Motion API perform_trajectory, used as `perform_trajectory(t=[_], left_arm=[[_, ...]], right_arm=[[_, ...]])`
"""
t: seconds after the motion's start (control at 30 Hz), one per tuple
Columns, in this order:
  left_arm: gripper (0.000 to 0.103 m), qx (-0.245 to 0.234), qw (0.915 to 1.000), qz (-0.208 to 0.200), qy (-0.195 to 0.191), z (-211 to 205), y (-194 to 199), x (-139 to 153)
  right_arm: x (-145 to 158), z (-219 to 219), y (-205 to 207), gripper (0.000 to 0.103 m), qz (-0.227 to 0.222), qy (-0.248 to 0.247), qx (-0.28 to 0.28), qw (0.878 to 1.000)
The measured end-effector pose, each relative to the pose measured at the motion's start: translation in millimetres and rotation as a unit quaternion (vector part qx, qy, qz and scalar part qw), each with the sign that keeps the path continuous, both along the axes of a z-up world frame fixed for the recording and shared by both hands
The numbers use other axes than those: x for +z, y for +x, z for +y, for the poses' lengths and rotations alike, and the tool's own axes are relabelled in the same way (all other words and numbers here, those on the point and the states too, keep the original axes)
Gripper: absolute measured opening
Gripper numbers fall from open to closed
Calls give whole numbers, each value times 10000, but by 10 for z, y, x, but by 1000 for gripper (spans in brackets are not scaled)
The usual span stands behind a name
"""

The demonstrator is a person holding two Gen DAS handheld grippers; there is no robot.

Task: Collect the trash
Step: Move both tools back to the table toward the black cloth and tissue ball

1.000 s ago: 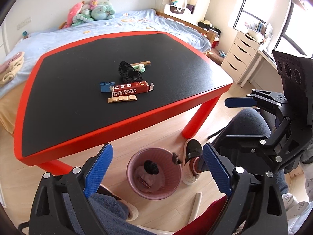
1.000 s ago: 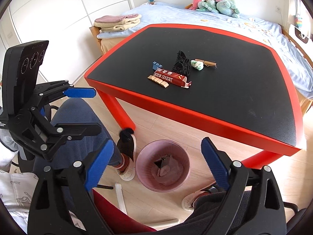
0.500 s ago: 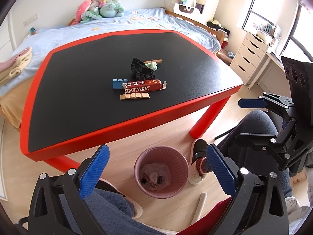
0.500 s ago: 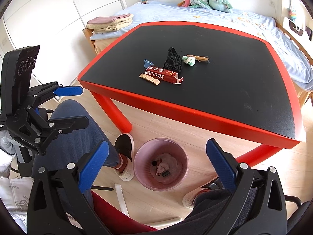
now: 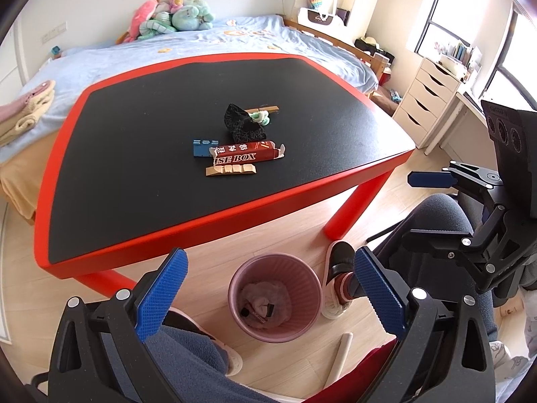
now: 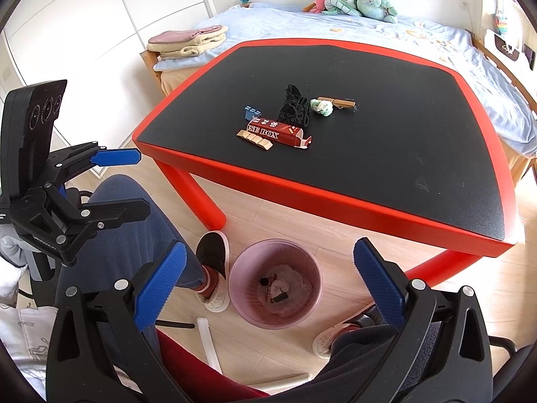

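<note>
A pink bin stands on the floor in front of the red-edged black table, with some trash inside; it also shows in the right wrist view. On the table lie a red box, a tan strip, a blue piece, a black crumpled bag, a green wad and a brown stick. My left gripper is open and empty above the bin. My right gripper is open and empty, also above the bin.
The person's legs and shoes flank the bin. A bed with plush toys lies beyond the table. White drawers stand at the right. White rods lie on the floor.
Both grippers have risen and pulled back from the bin, so the table and bin look smaller and more of the table shows. Both stay open and empty.
</note>
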State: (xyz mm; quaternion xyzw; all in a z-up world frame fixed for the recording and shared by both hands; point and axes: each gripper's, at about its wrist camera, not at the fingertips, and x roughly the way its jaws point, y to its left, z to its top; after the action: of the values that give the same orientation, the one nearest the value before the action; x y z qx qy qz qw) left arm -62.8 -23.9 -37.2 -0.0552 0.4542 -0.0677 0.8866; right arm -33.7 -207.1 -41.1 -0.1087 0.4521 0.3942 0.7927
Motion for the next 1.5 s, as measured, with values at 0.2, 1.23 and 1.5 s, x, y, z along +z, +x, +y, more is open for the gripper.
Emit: perform_trajectory(t=[0.2,1.23,1.5], left_arm=[[95,26,10000,-1,-32,43,16,33],[95,35,9999,-51,161,294,1168,327],[95,-28,9996,233,156,286,1518,107]], right_arm=[[42,1,52,98,-31,1,-3,10000],[426,385,1290,98,-484,-7,-464,9978],[207,577,1677,98,-191,-131,-594,9980]])
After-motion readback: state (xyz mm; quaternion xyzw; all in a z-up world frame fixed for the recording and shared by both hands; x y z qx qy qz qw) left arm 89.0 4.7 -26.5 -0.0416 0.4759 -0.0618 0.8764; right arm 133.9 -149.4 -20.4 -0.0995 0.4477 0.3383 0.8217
